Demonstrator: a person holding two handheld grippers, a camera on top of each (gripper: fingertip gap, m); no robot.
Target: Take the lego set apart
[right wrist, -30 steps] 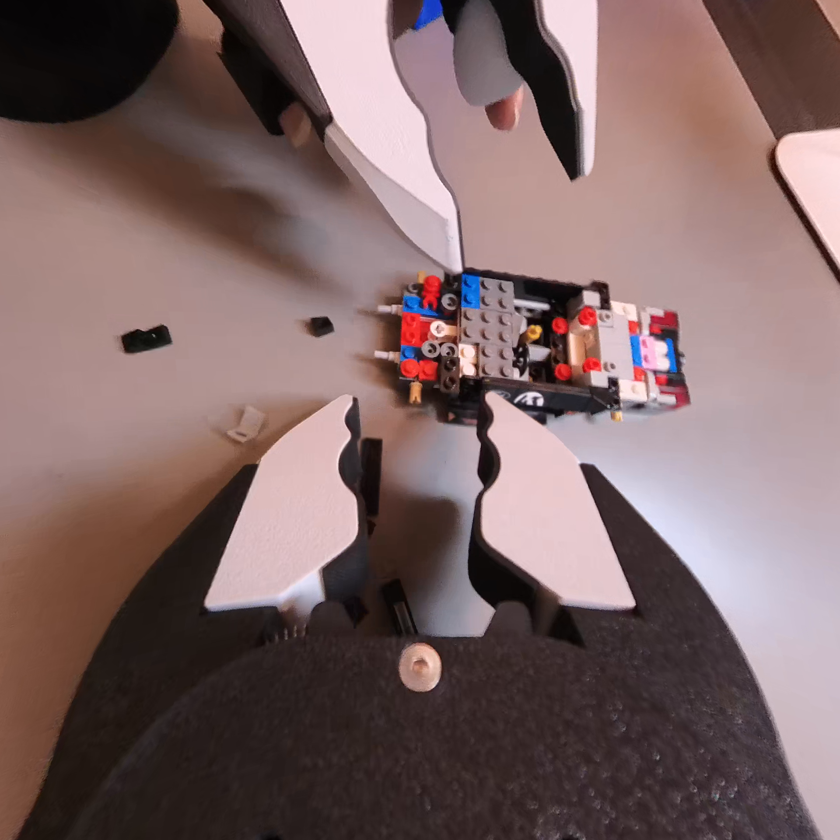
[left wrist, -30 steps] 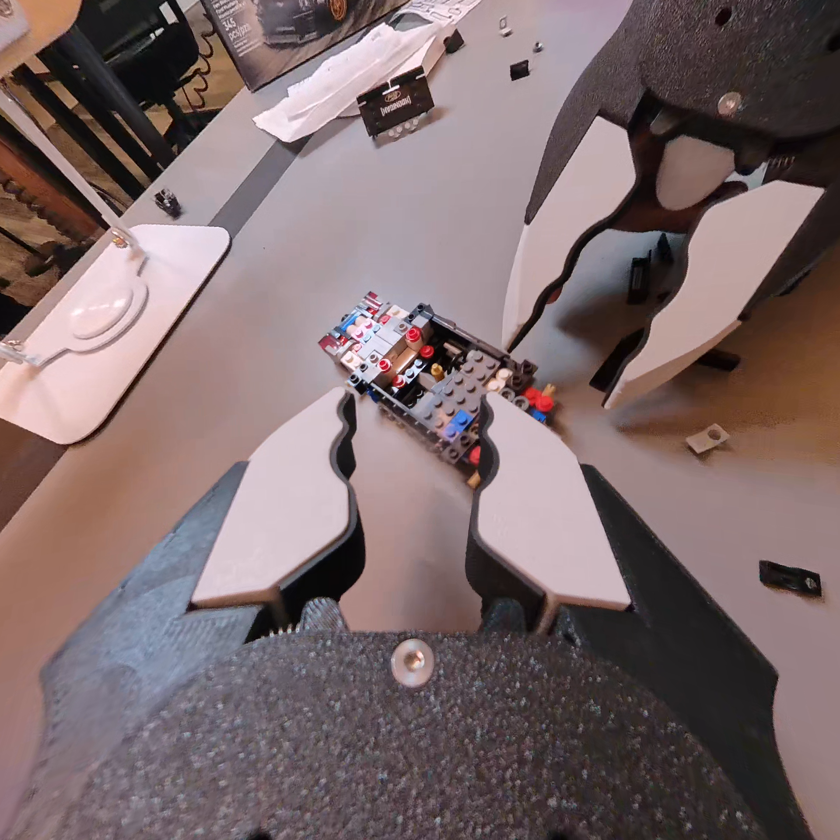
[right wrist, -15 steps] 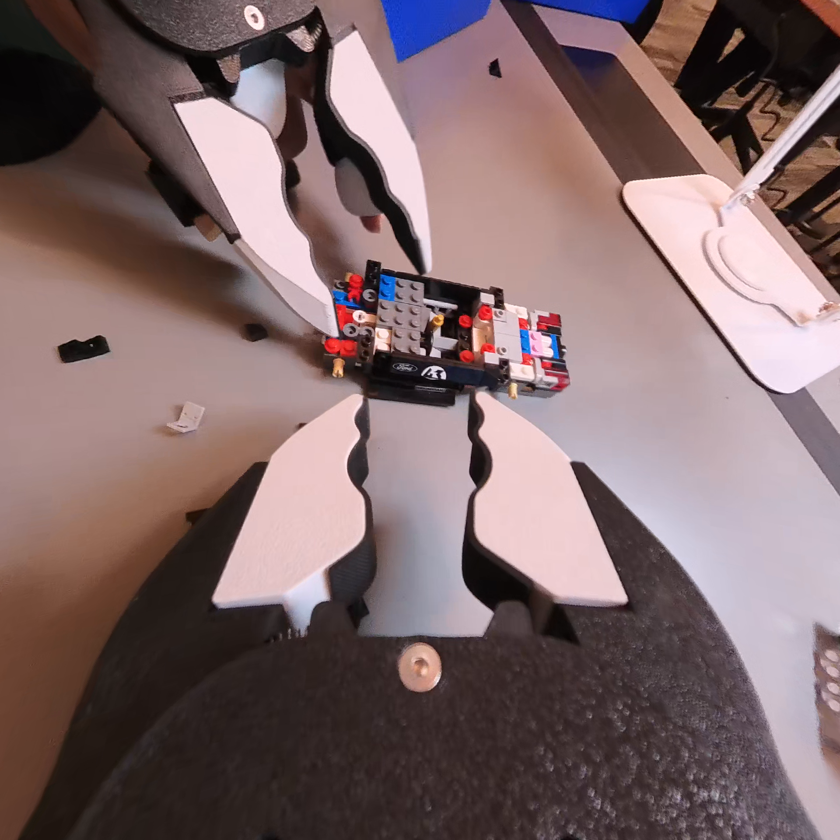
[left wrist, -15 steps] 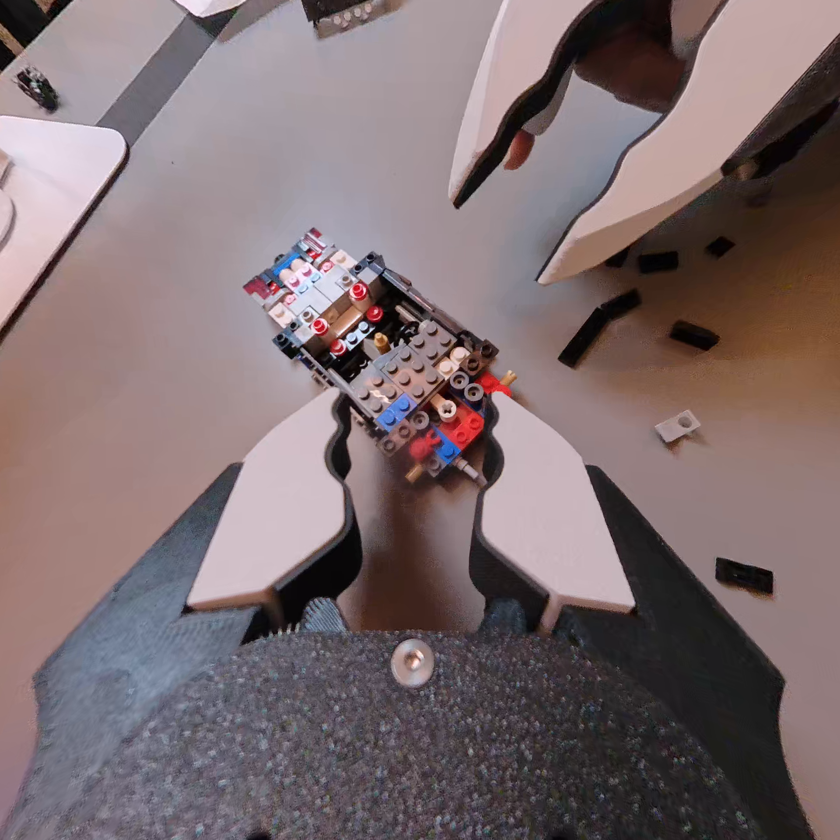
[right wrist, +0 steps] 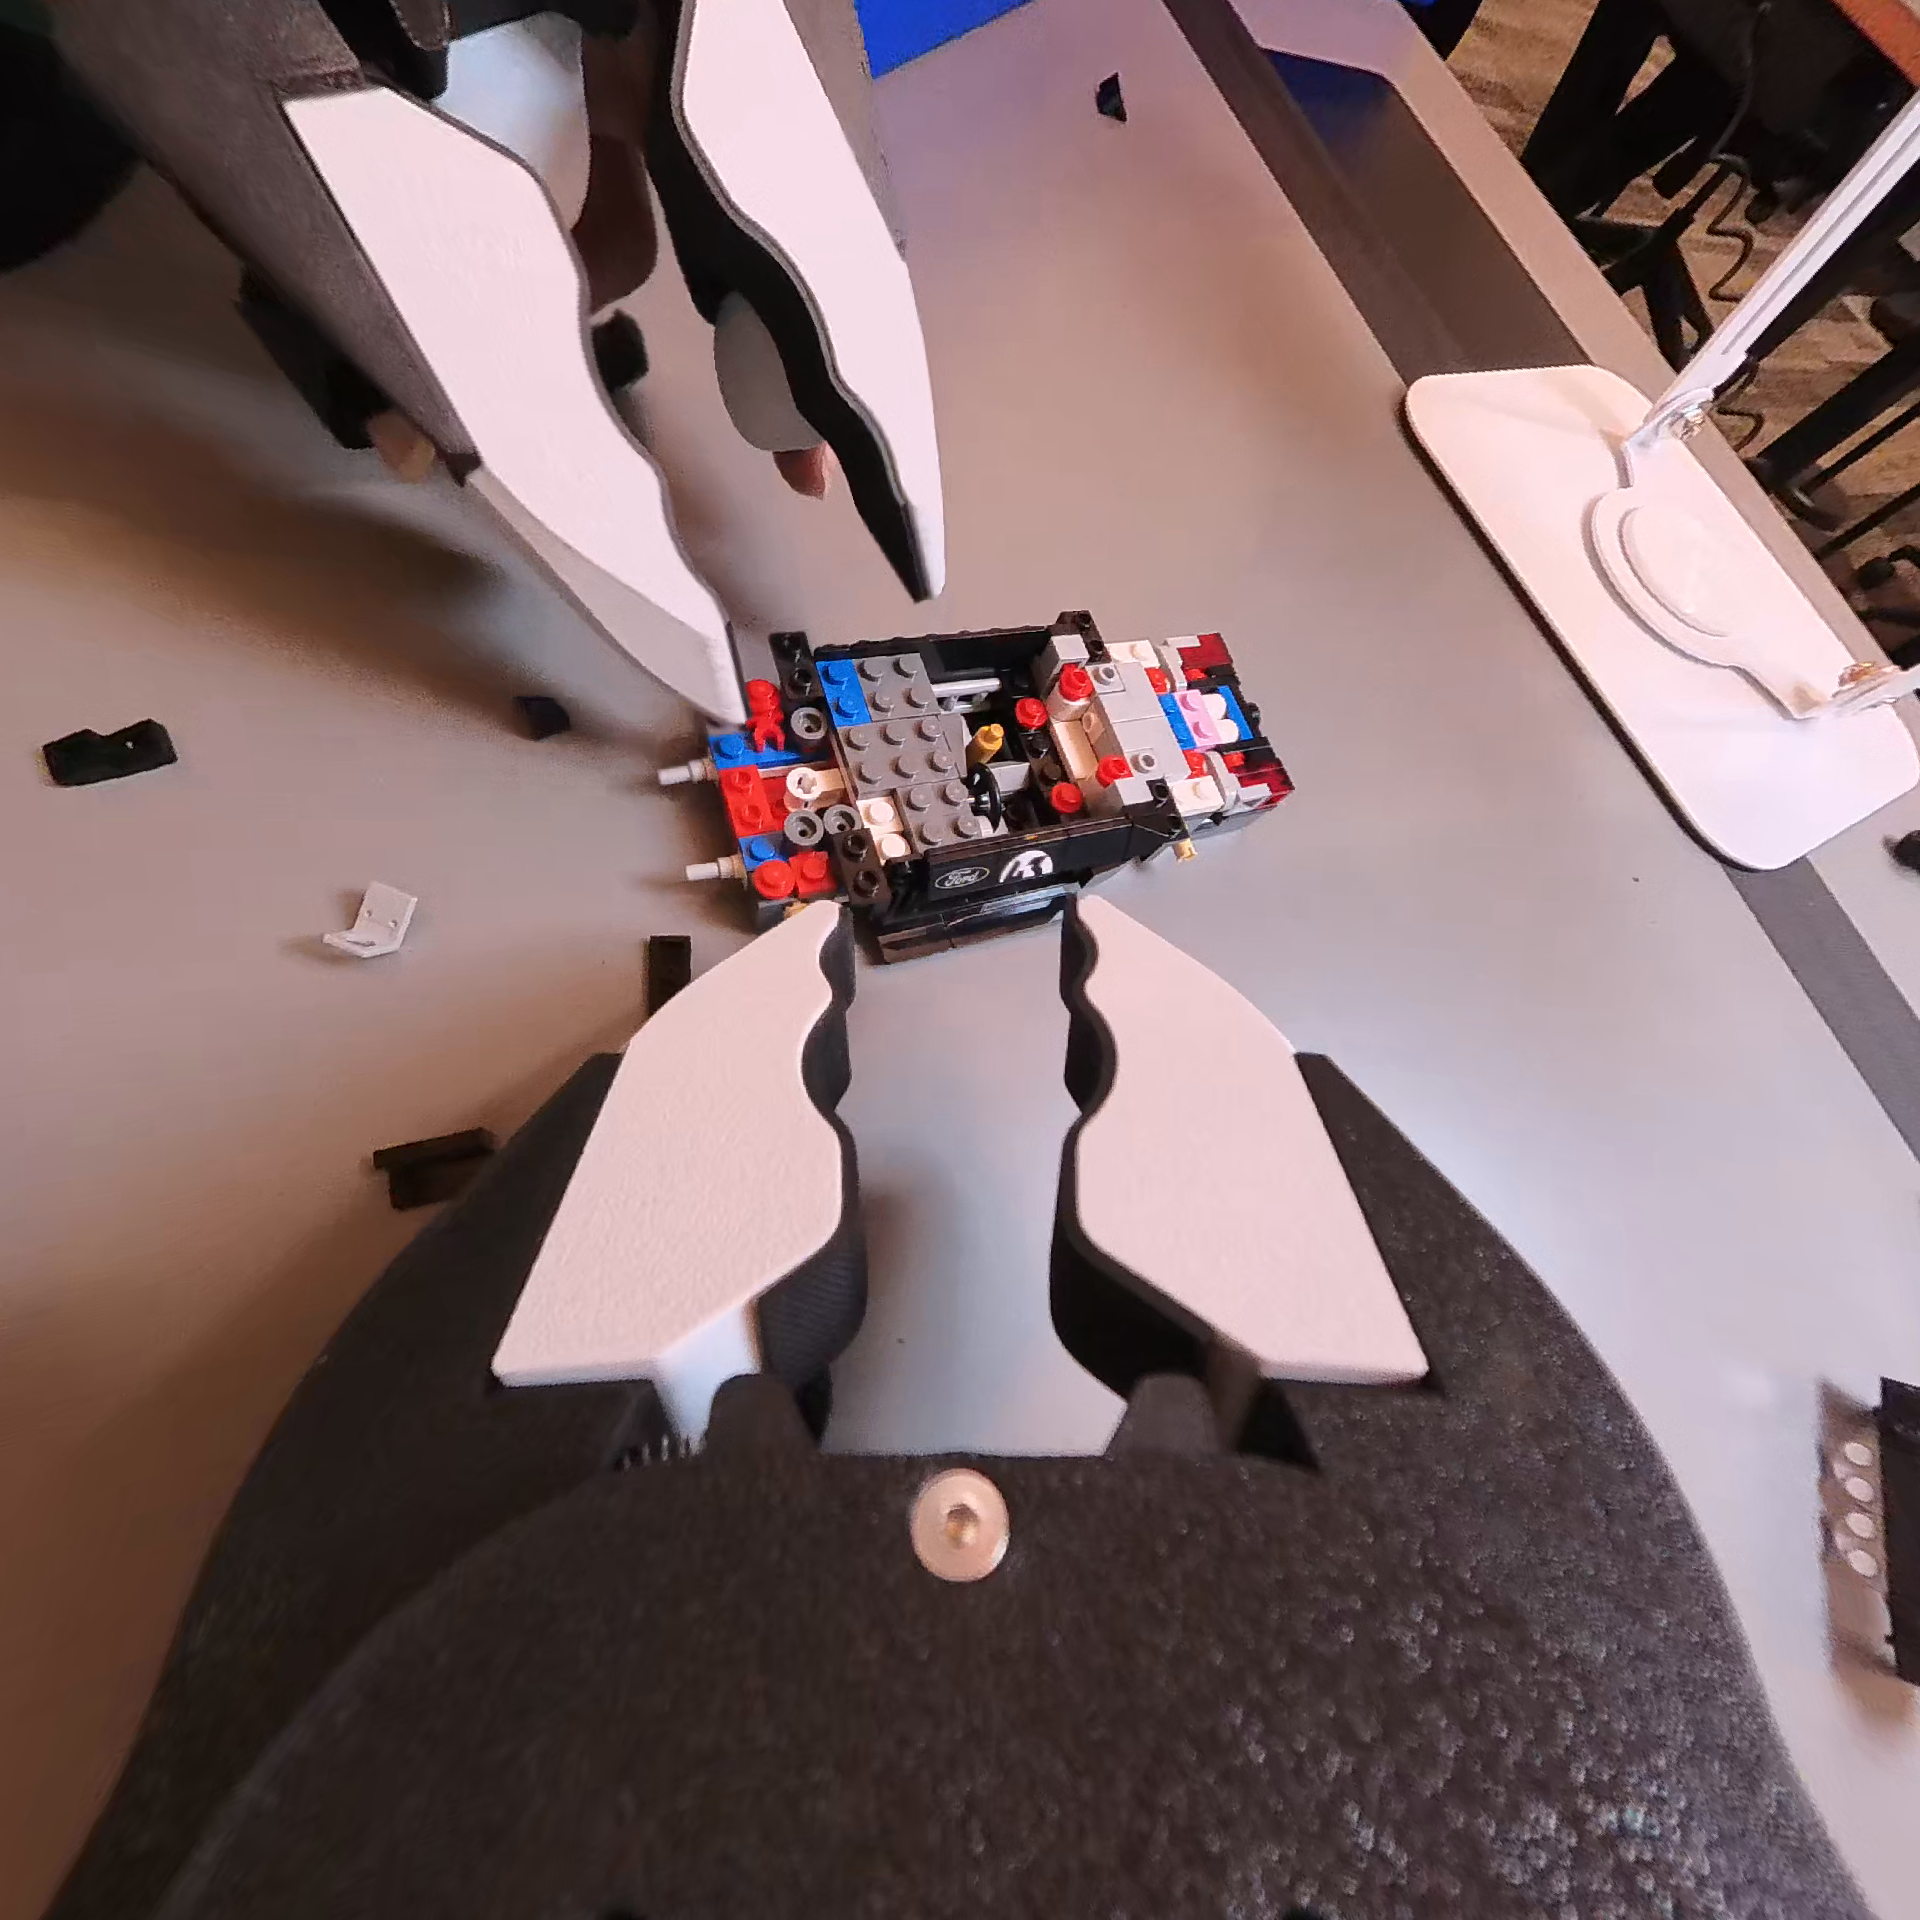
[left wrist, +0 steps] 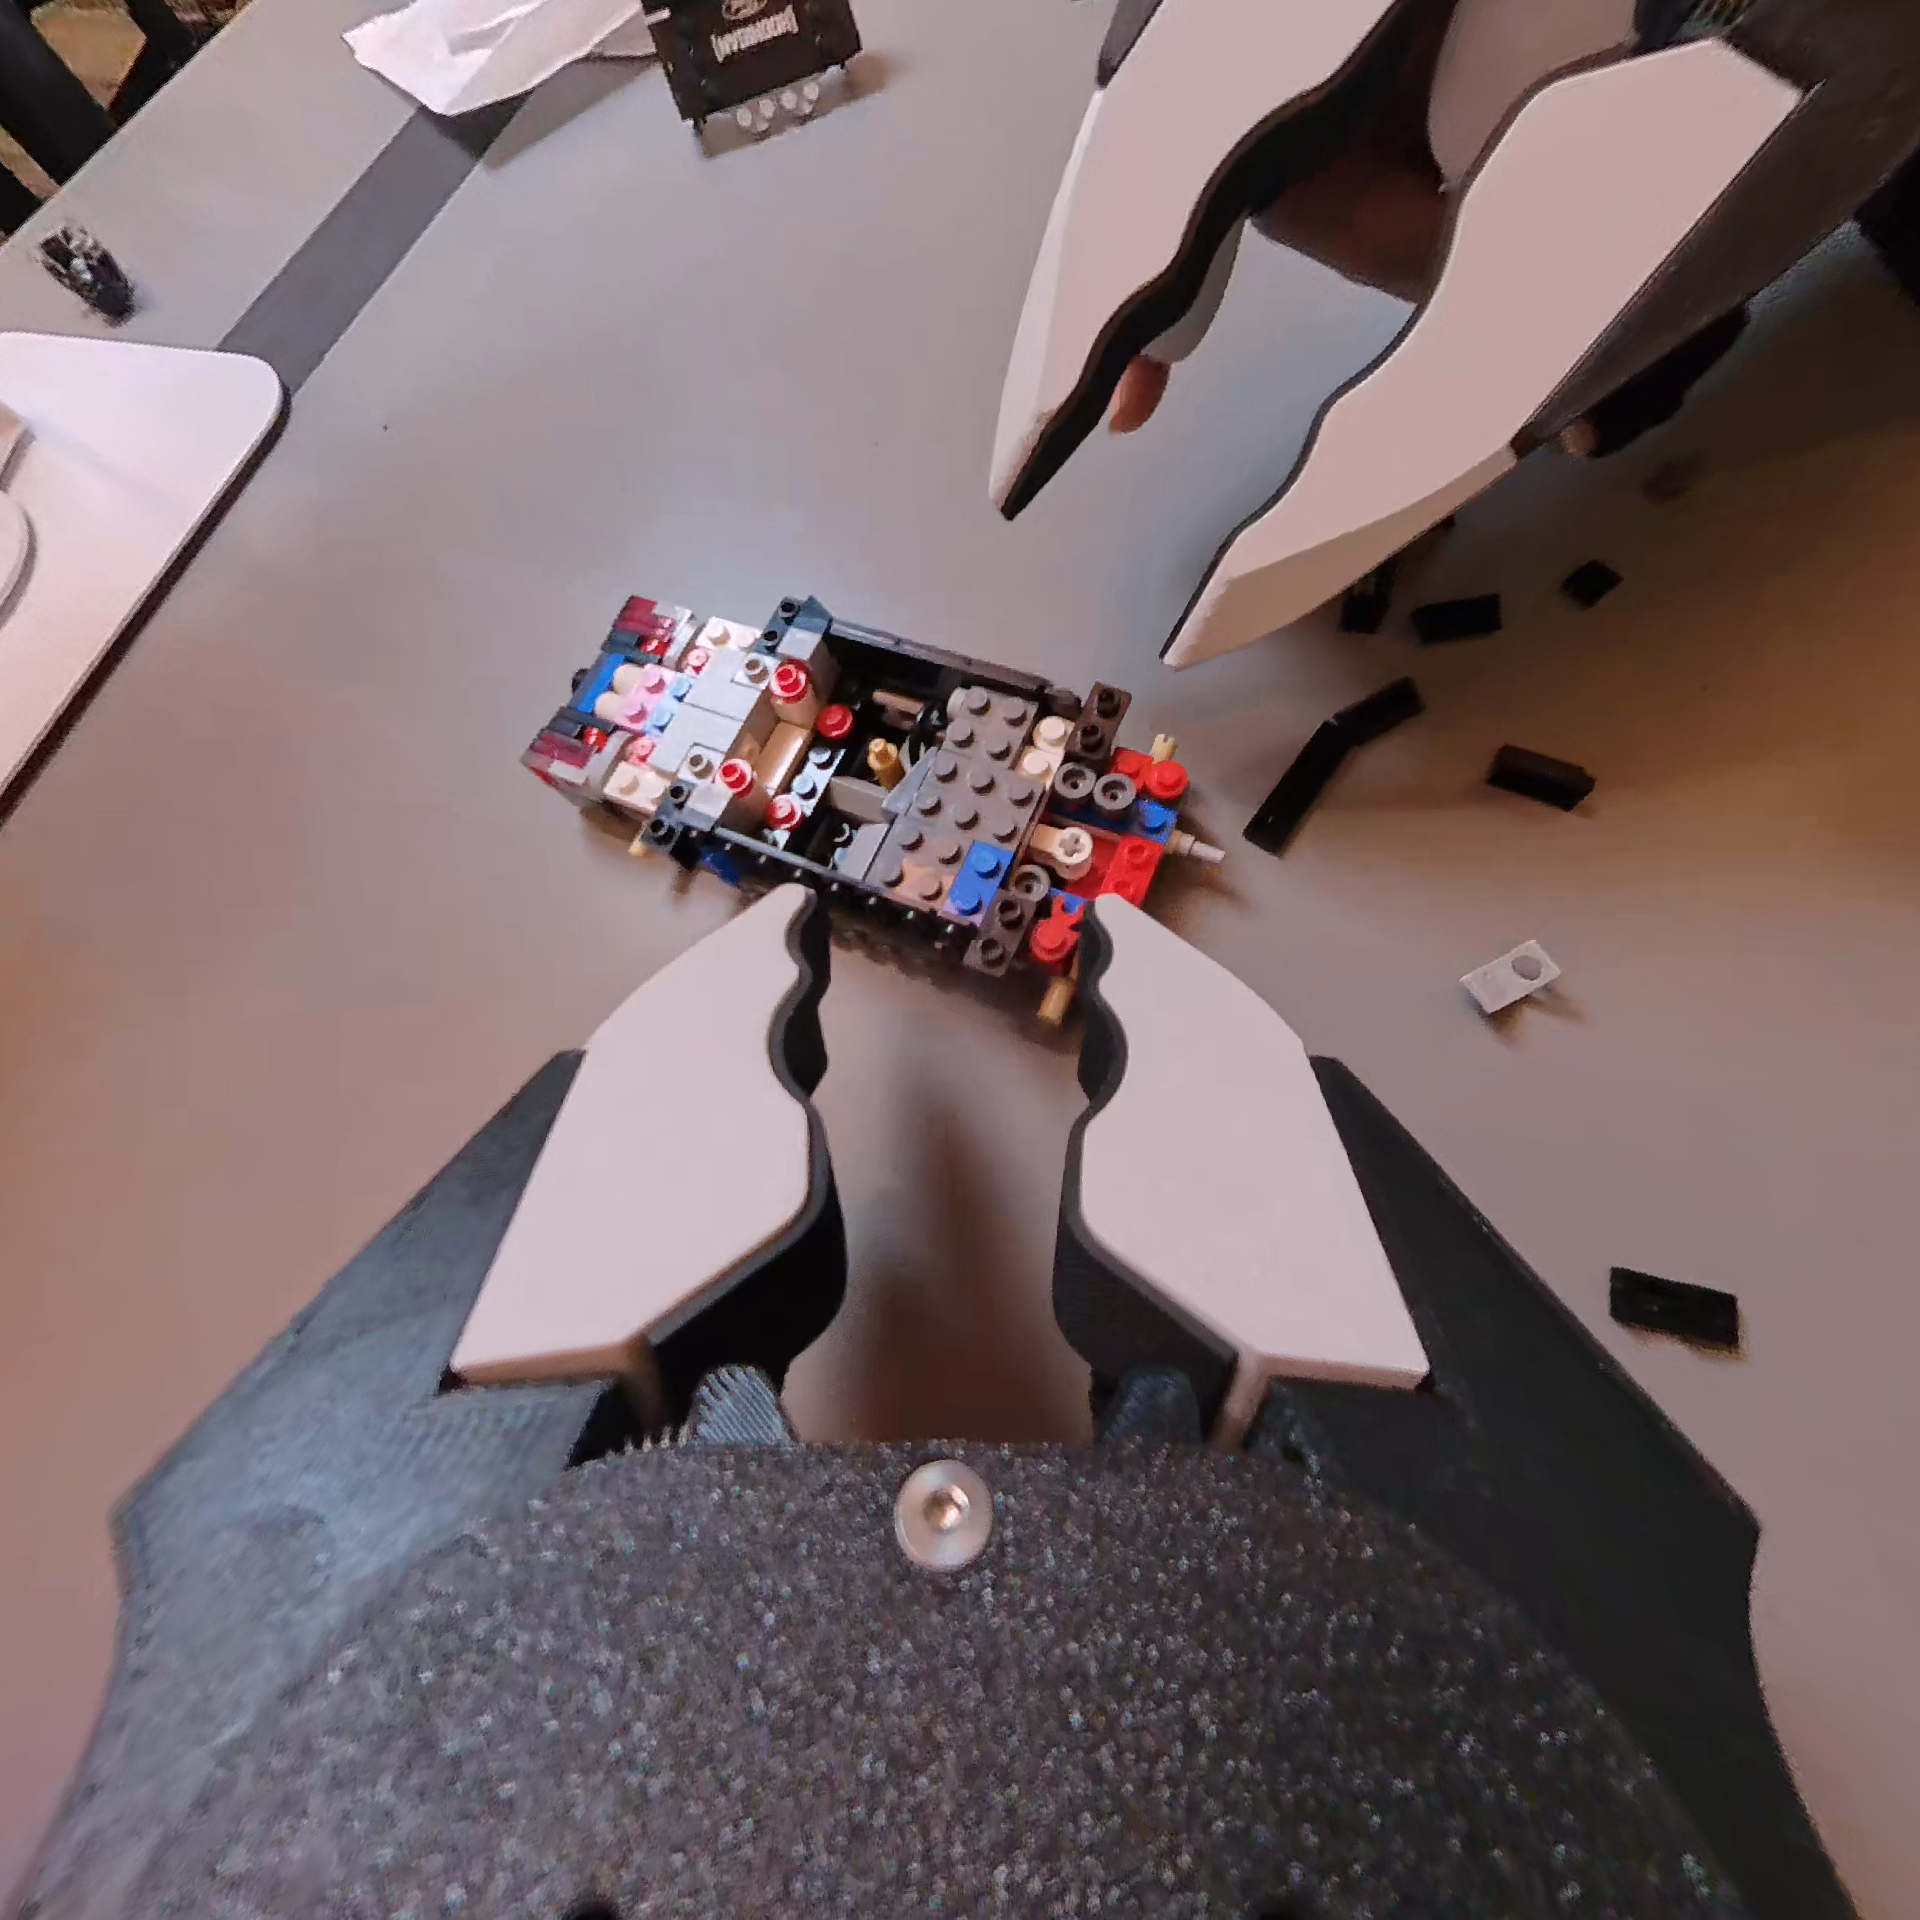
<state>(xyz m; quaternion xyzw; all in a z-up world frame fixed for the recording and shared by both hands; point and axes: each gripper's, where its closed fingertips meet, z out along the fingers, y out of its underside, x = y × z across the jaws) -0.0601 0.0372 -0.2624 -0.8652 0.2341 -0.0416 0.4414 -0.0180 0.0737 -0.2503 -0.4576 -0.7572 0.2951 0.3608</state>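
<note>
Fingers of both grippers spread, holding nothing. Lego set lies on the table, long axis crosswise just ahead of left gripper (nearer); right gripper opposite.

At the left edge of my left view I see a flat white rounded lamp base on the grey tabletop, crumpled white paper at the top, and dark chair legs at my right view's upper right.
</note>
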